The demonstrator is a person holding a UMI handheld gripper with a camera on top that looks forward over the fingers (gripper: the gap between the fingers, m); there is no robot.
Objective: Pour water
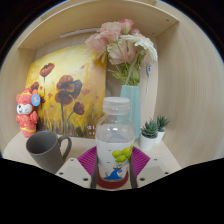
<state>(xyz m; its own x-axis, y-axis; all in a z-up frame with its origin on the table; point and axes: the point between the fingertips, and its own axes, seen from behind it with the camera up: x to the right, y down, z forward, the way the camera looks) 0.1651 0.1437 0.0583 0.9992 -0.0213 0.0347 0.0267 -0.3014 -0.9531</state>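
Observation:
A clear plastic bottle with a white cap, a green-and-blue label and a red band at its base stands upright between my fingers. My gripper is shut on the bottle, with the pink pads pressing its lower sides from left and right. A dark grey mug with its handle to the right stands on the white table, left of the bottle and a little ahead of the fingers. The bottle's base is partly hidden at the bottom of the view.
Behind the bottle stands a pale blue vase of pink flowers. A poppy painting leans on the back wall. A red toy figure is at the far left and a small potted succulent at the right.

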